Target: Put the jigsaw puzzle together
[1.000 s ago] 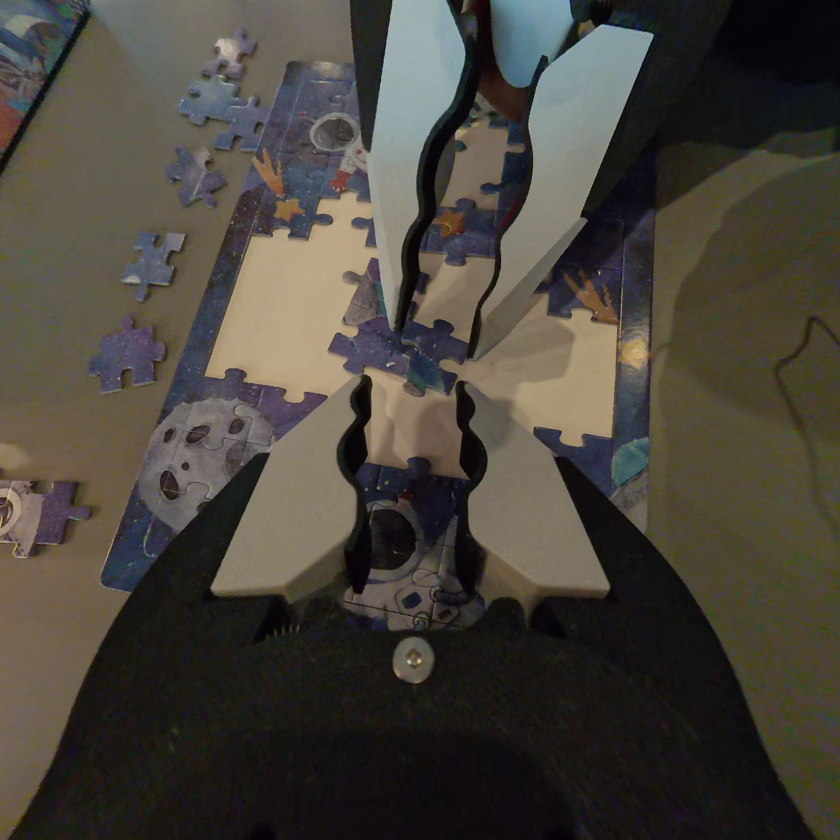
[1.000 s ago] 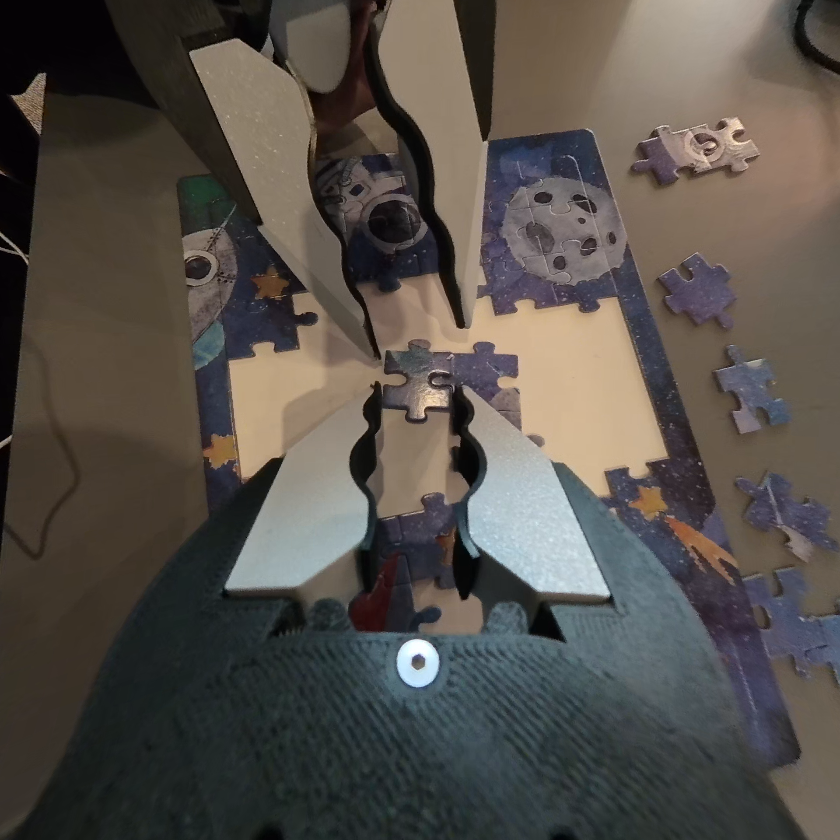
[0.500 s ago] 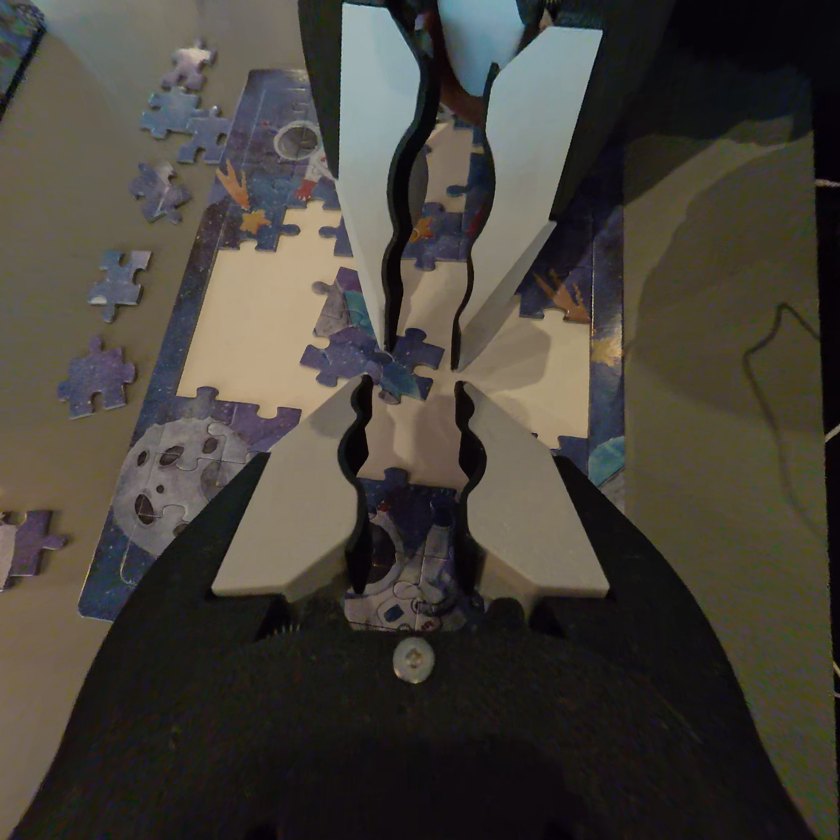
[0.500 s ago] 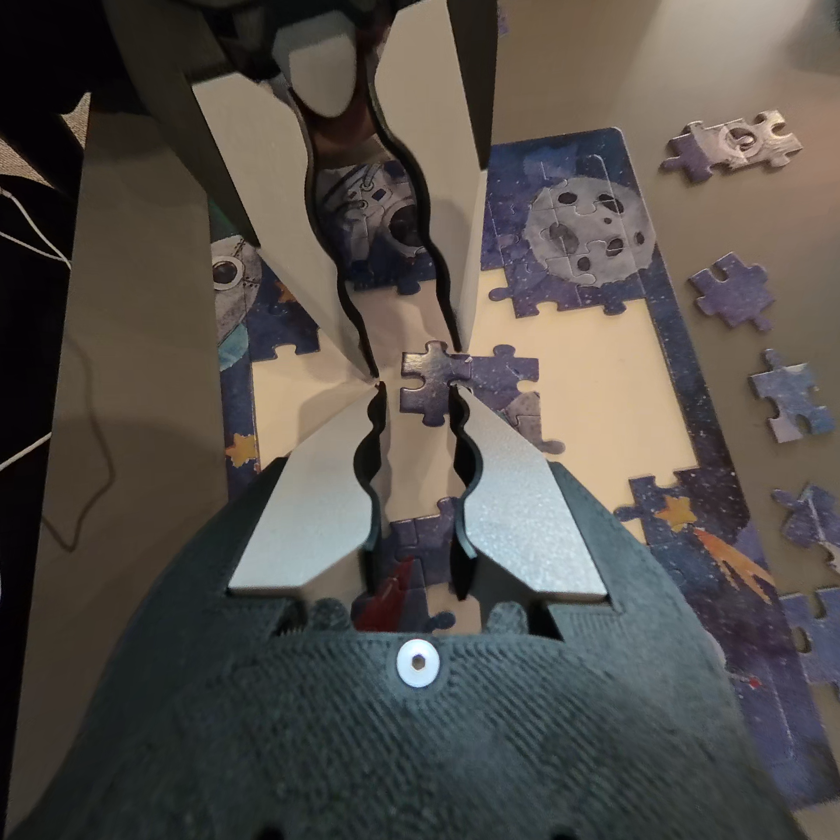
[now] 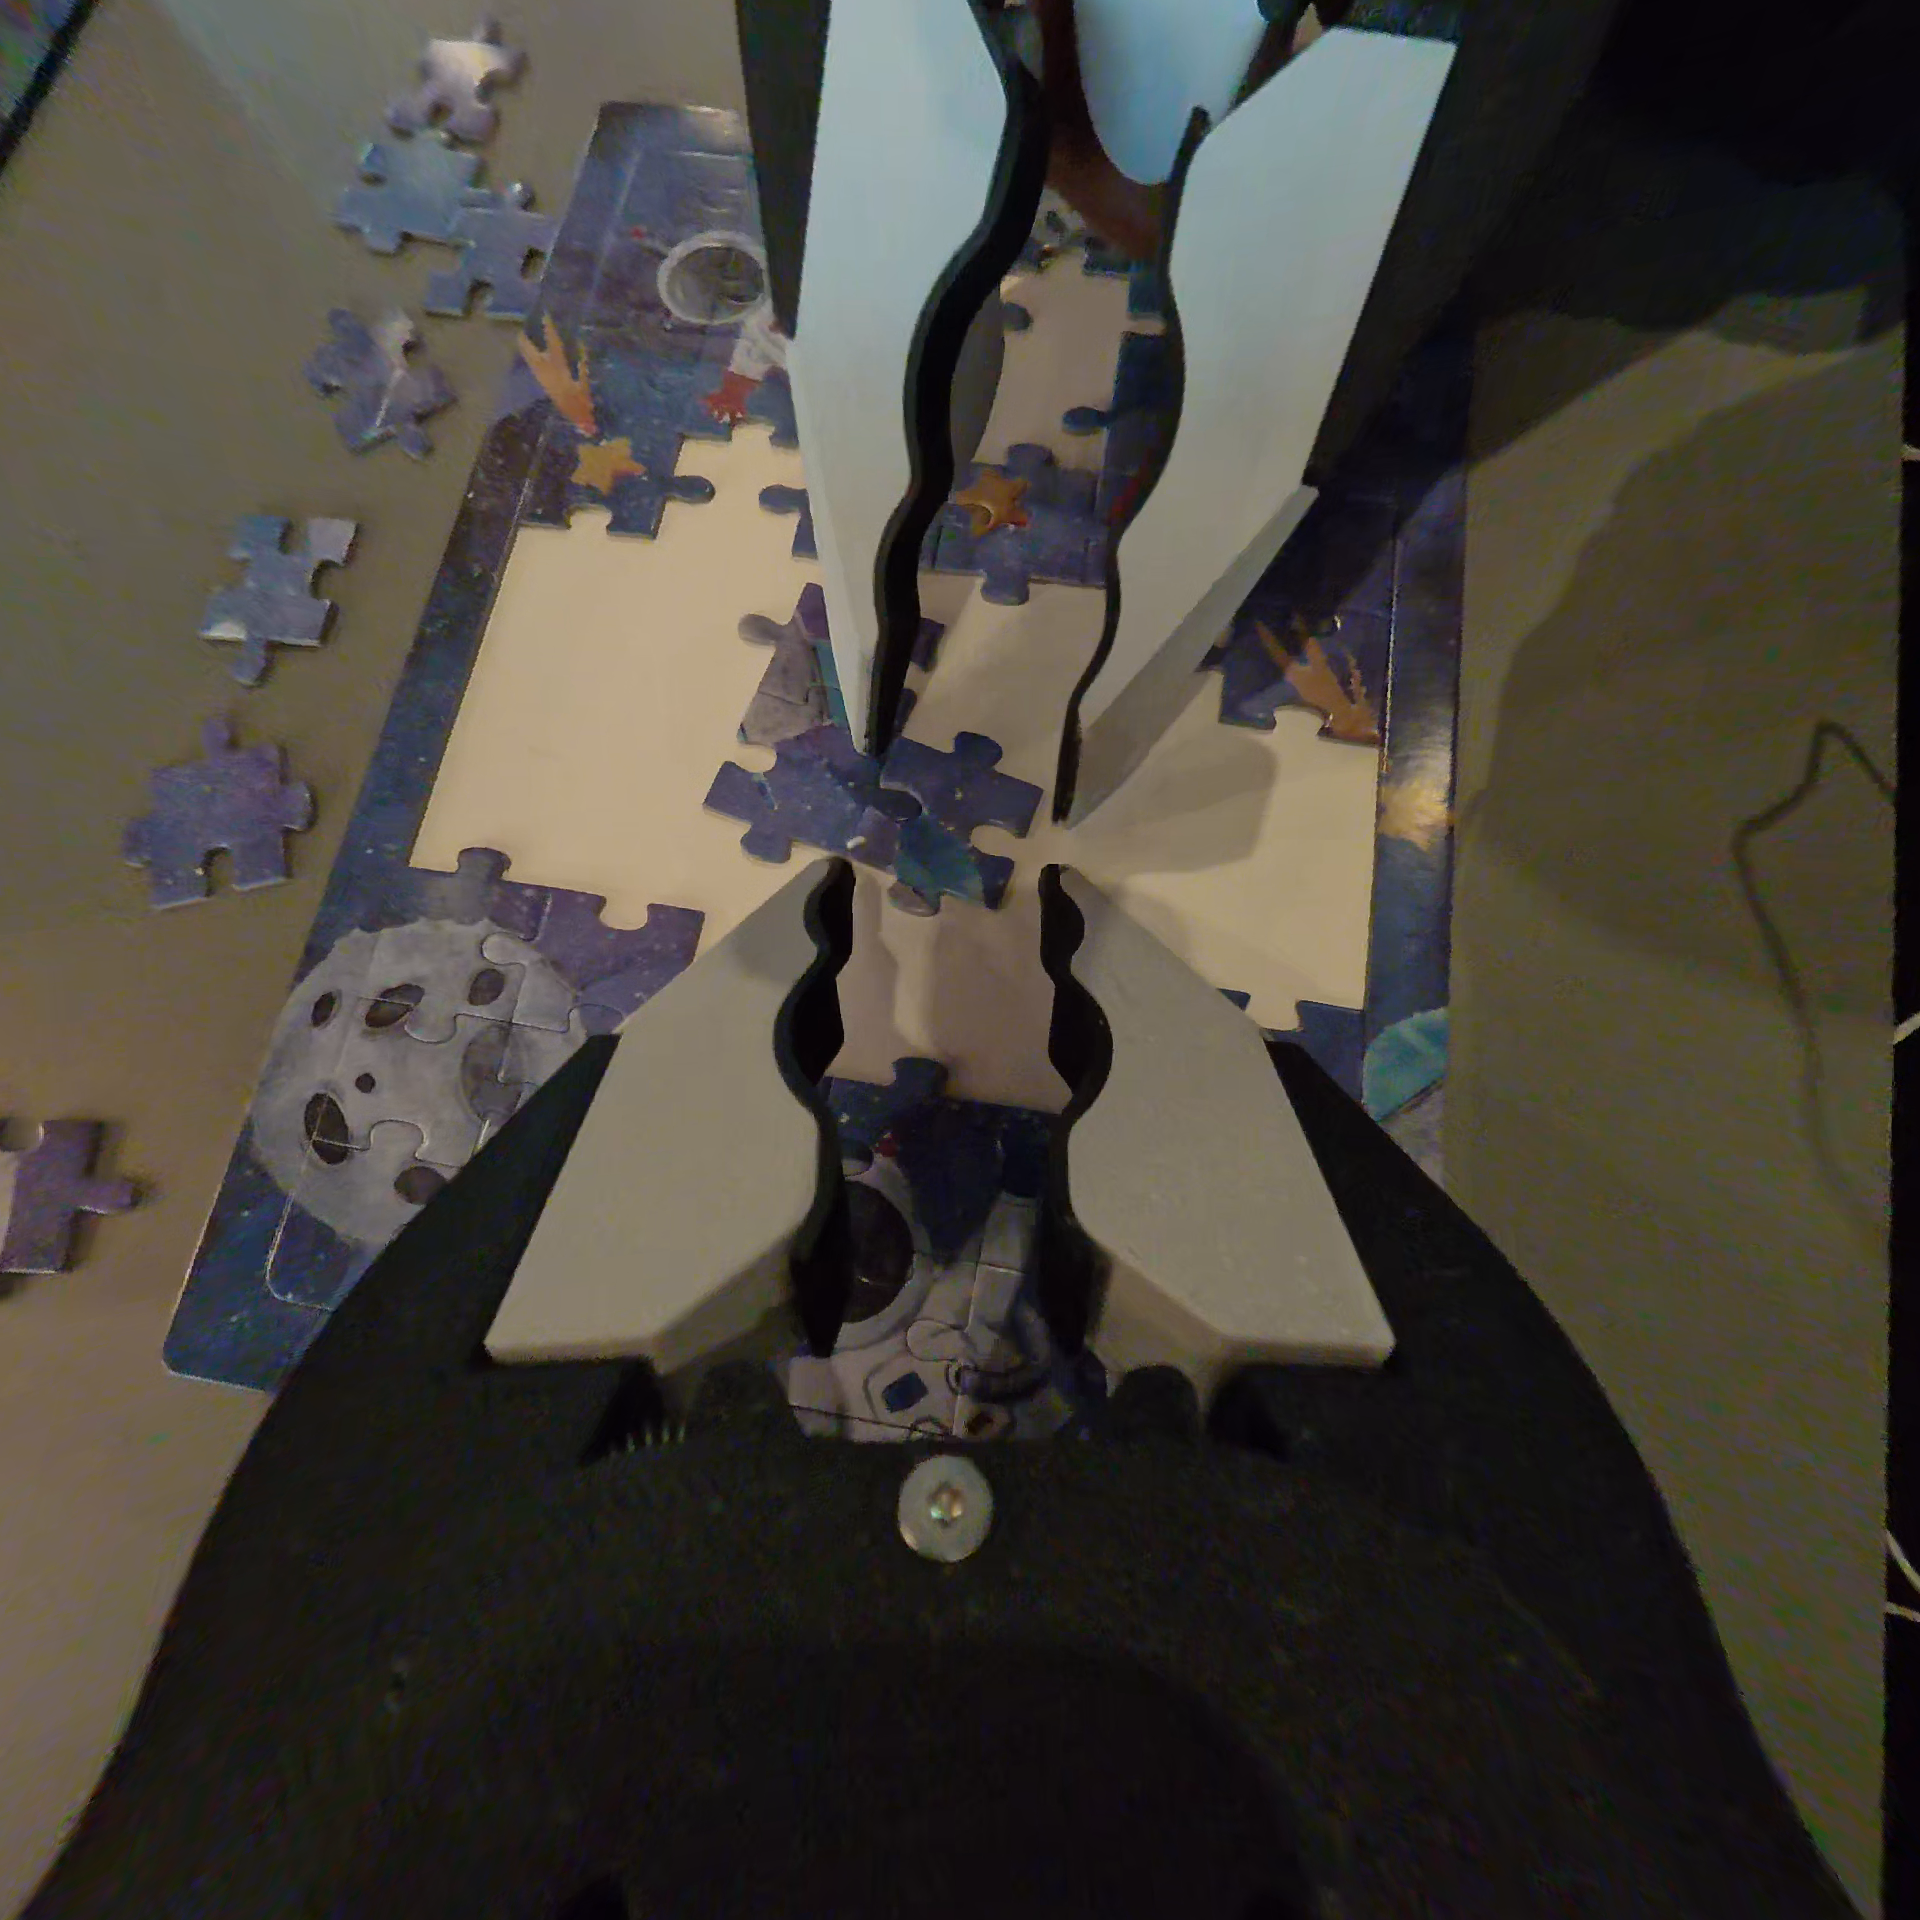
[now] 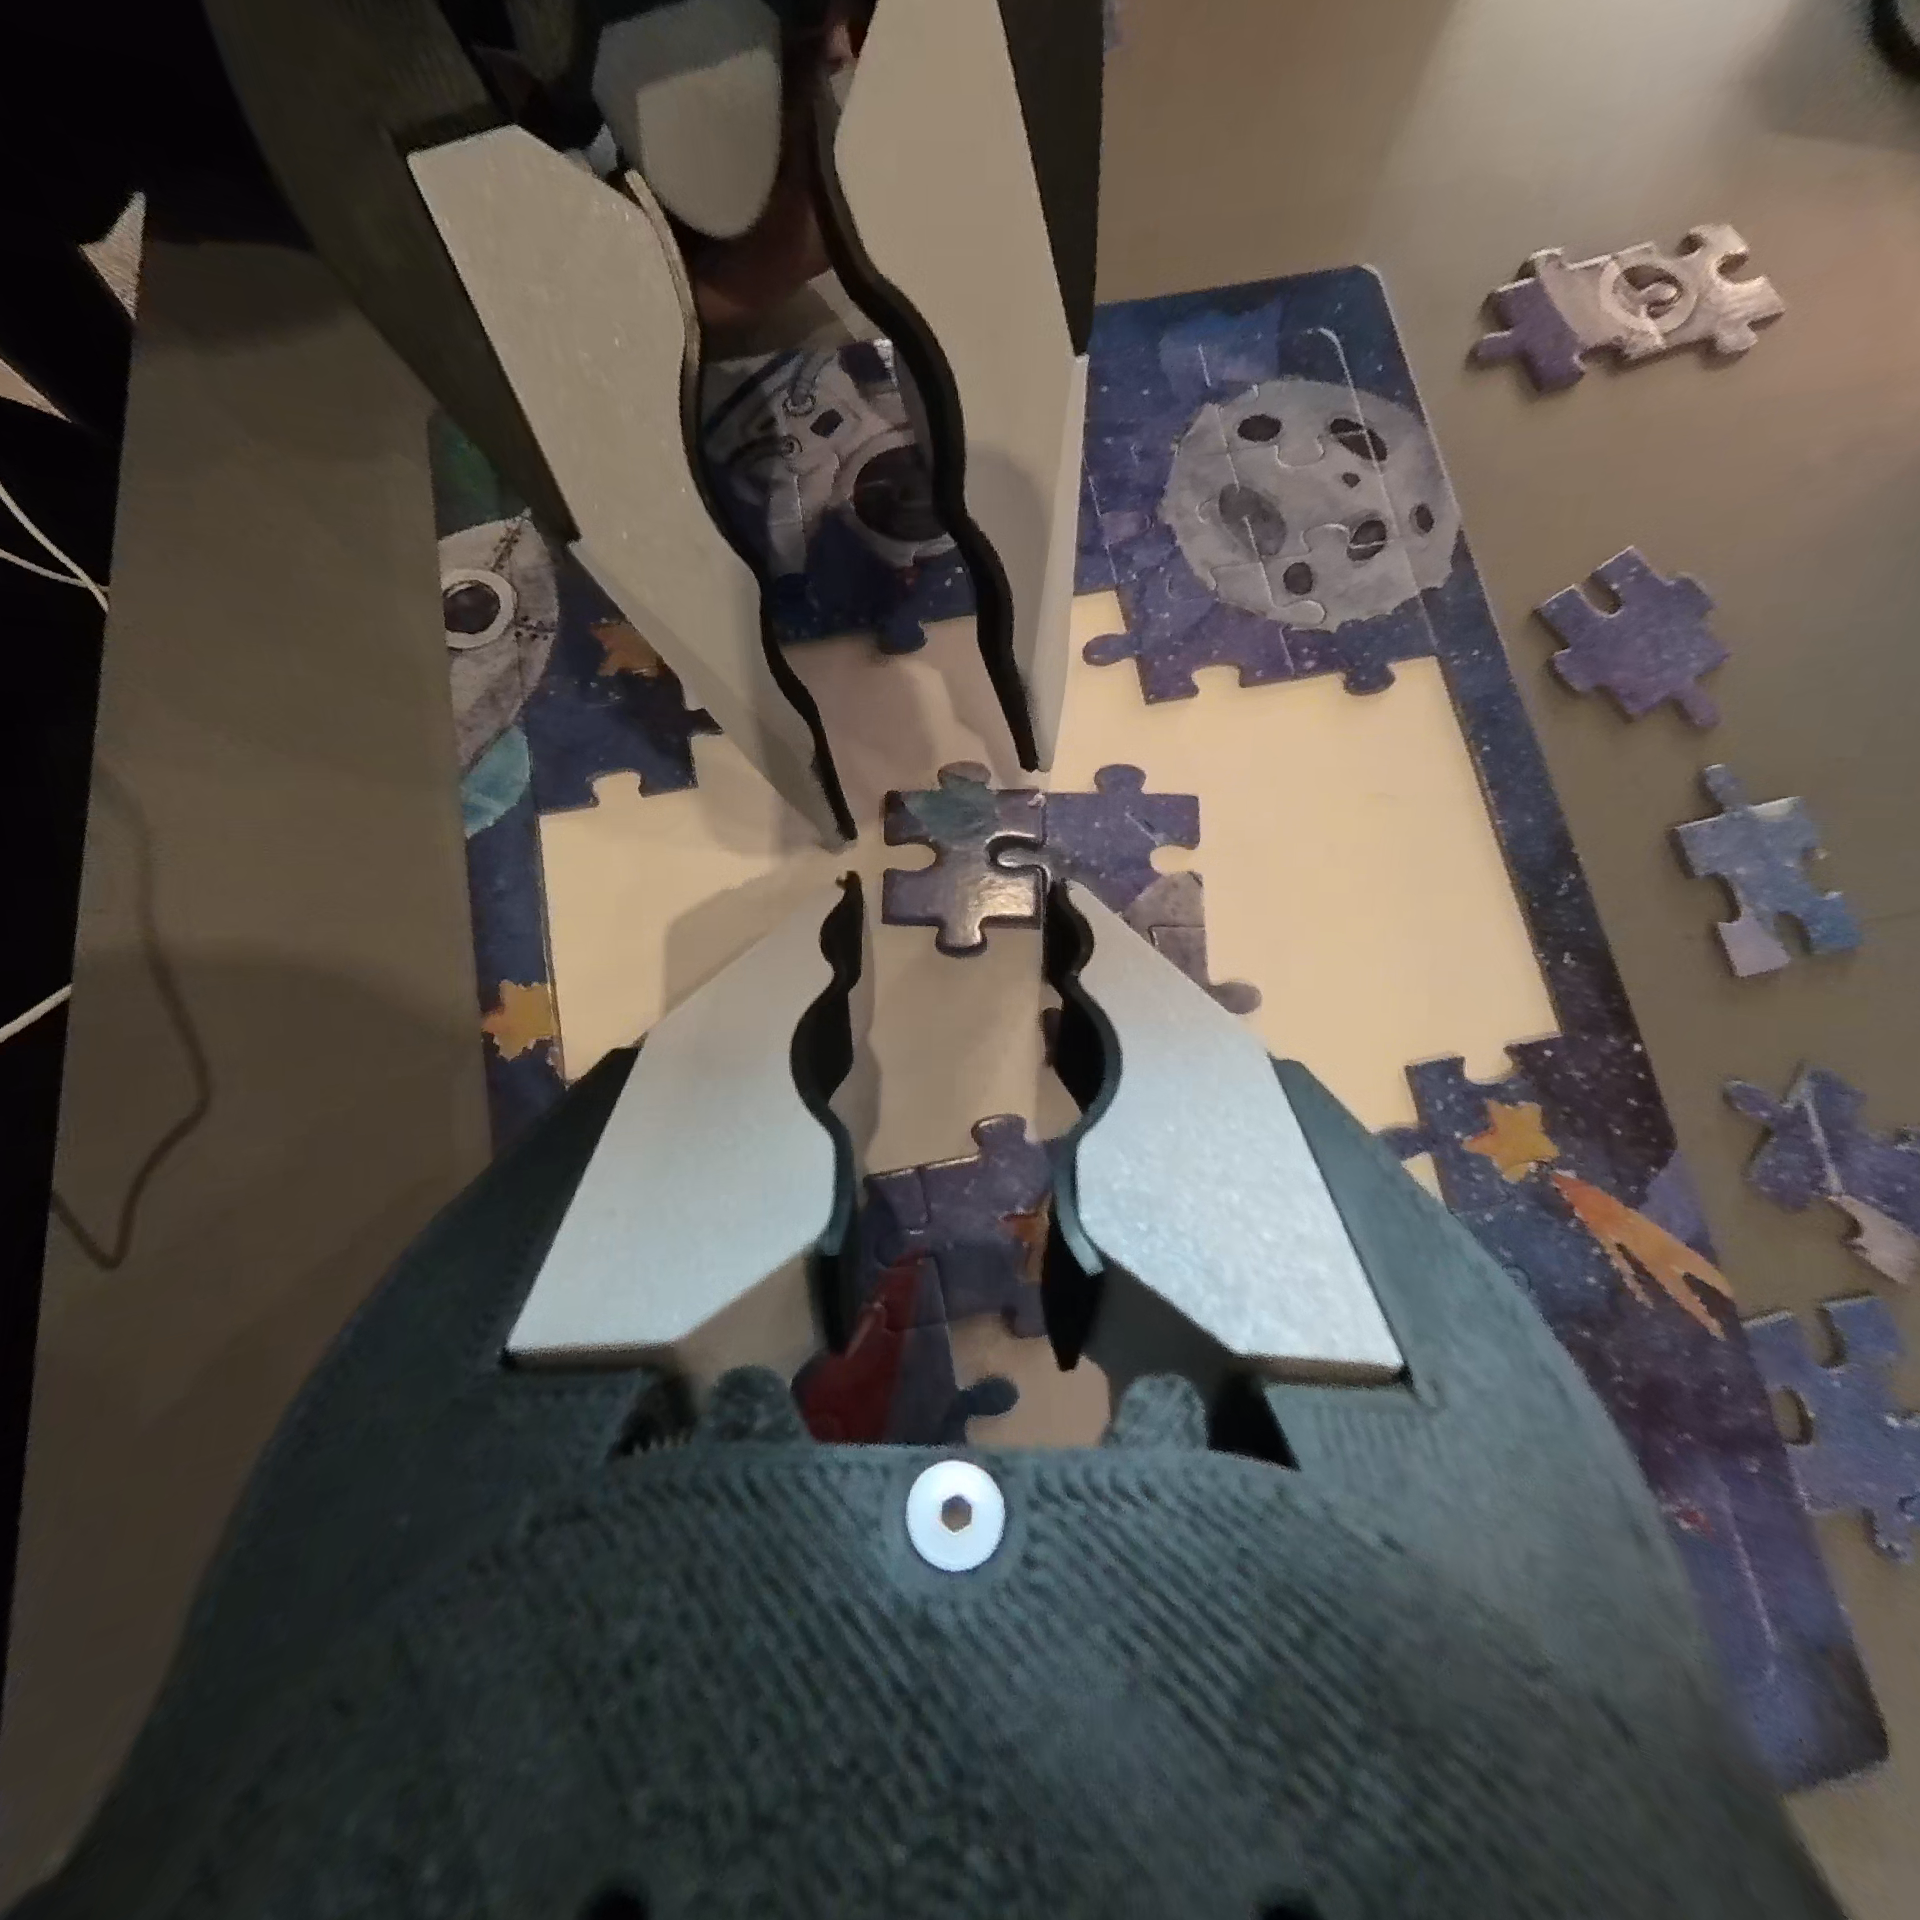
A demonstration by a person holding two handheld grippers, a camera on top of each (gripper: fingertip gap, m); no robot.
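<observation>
**Two grippers crowd a loose puzzle cluster**

The left gripper and right gripper face each other, both with jaws apart, holding nothing. A joined cluster of pieces lies on the puzzle tray's bare middle. Fingertips could collide or nudge the cluster askew.
</observation>
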